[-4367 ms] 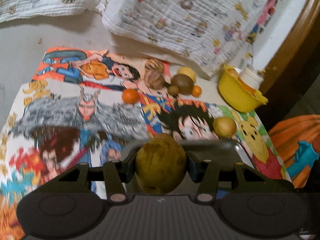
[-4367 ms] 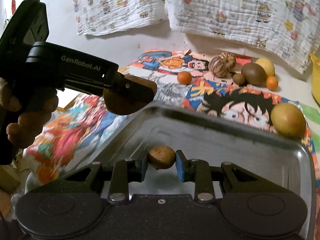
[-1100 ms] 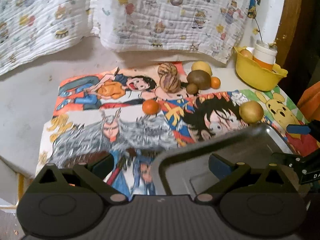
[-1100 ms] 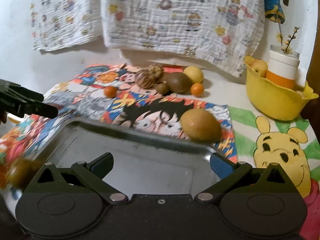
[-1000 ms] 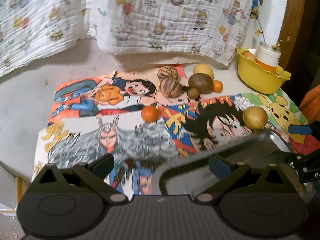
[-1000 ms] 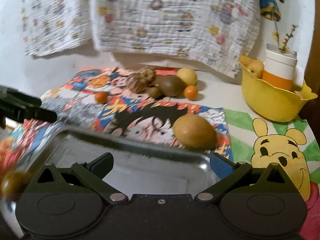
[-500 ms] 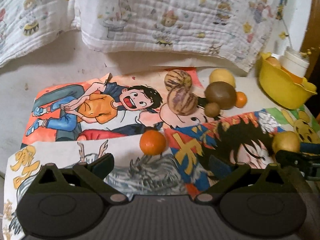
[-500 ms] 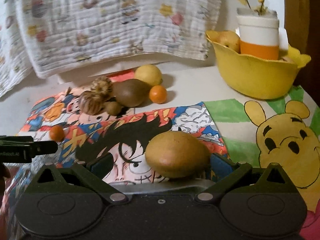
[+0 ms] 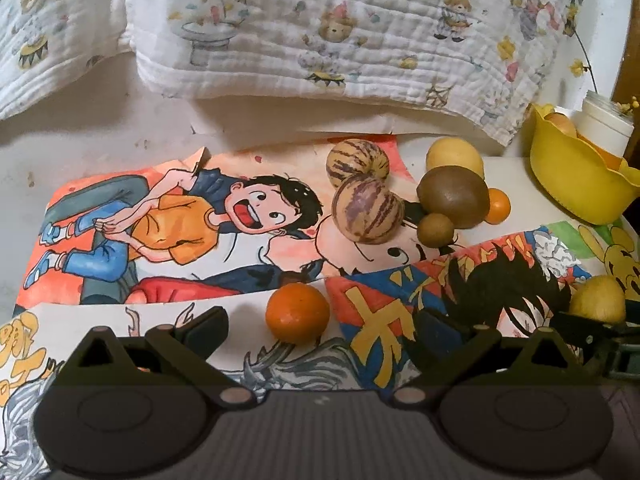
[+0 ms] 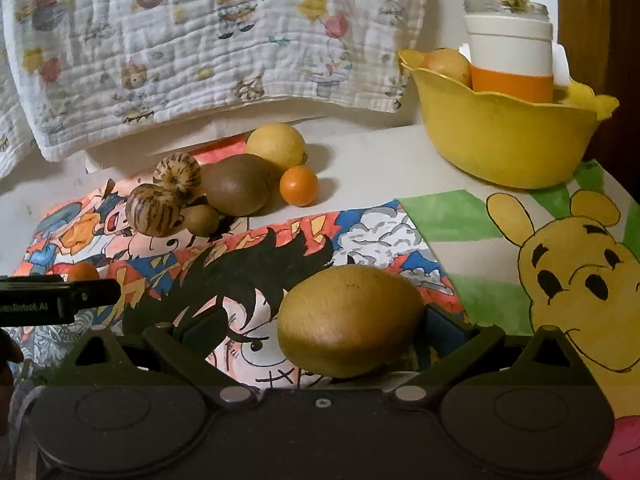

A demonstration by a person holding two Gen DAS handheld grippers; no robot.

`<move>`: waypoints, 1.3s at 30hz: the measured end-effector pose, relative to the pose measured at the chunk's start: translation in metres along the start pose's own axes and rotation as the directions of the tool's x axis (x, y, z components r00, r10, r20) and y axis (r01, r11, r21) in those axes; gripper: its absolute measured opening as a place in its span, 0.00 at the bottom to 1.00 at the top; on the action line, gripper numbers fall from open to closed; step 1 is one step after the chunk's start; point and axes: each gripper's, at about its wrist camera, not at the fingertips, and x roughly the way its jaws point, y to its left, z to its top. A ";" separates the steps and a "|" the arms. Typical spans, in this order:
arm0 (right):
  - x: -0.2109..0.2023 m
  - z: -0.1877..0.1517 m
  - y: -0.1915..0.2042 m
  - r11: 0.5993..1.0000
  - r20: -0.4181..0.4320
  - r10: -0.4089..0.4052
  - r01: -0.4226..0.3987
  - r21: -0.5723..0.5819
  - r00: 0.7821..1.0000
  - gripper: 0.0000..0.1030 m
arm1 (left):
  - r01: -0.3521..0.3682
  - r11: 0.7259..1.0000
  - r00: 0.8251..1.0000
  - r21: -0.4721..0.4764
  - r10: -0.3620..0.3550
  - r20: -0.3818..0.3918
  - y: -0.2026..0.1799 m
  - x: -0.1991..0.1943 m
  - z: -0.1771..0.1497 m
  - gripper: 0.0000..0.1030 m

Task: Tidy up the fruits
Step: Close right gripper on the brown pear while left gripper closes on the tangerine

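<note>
My left gripper [image 9: 320, 332] is open, with a small orange [image 9: 297, 313] on the cartoon cloth between its fingers, not gripped. My right gripper [image 10: 320, 332] is open around a large yellow-brown fruit [image 10: 350, 320] that rests on the cloth, near the right finger. Farther back lies a cluster: two striped fruits [image 9: 368, 207], a brown kiwi [image 9: 453, 196], a small kiwi [image 9: 435, 230], a lemon [image 9: 454, 156] and a tiny orange [image 9: 497, 206]. The cluster also shows in the right wrist view [image 10: 236, 190]. The left gripper's side [image 10: 60, 300] shows at the left there.
A yellow bowl [image 10: 500, 140] holding a white-and-orange cup [image 10: 510, 60] and a fruit stands at the back right. A printed blanket [image 9: 320, 28] hangs down the back. The cartoon cloth [image 9: 160, 220] covers the table, with a Pooh picture [image 10: 580, 280] at right.
Both grippers let go of their fruits over the metal tray seconds ago, then moved forward past it. The tray has dropped out of view. The orange and the yellow-brown fruit now sit between the open fingers.
</note>
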 end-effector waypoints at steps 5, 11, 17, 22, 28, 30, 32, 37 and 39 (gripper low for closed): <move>0.002 -0.001 0.008 1.000 0.000 0.015 -0.015 -0.018 1.000 0.97 | 0.011 1.000 1.000 0.005 -0.011 0.001 -0.002 0.003 -0.002 0.94; 0.003 -0.003 0.016 0.998 0.008 0.044 -0.044 -0.049 0.999 0.93 | -0.004 1.000 1.000 0.011 0.003 0.027 -0.001 0.003 -0.002 0.84; 0.002 -0.005 0.026 0.992 0.030 0.051 -0.048 -0.115 0.998 0.86 | -0.025 1.000 0.998 -0.004 0.025 0.057 0.000 0.002 -0.004 0.66; 0.004 -0.010 0.034 0.984 0.028 0.070 -0.065 -0.163 0.997 0.81 | -0.033 0.999 0.997 0.004 0.033 0.071 -0.001 0.002 -0.006 0.52; 0.003 -0.016 0.048 0.965 0.039 0.072 -0.060 -0.254 0.997 0.70 | -0.032 0.999 0.997 -0.007 0.032 0.069 0.001 0.002 -0.006 0.35; 0.003 -0.017 0.051 0.961 0.042 0.076 -0.063 -0.268 0.996 0.68 | -0.034 0.999 0.997 -0.007 0.034 0.067 0.000 0.001 -0.006 0.35; 0.003 -0.018 0.053 0.959 0.045 0.074 -0.059 -0.277 0.996 0.67 | -0.038 0.999 0.997 -0.003 0.038 0.066 -0.001 0.000 -0.006 0.35; 0.002 -0.018 0.053 0.957 0.041 0.088 -0.073 -0.282 0.995 0.67 | -0.016 1.000 0.999 -0.016 0.017 0.043 -0.001 -0.006 -0.005 0.34; 0.001 -0.017 0.052 0.957 0.039 0.098 -0.084 -0.279 0.994 0.66 | 0.001 1.000 0.999 -0.022 0.000 0.037 -0.002 -0.011 -0.005 0.34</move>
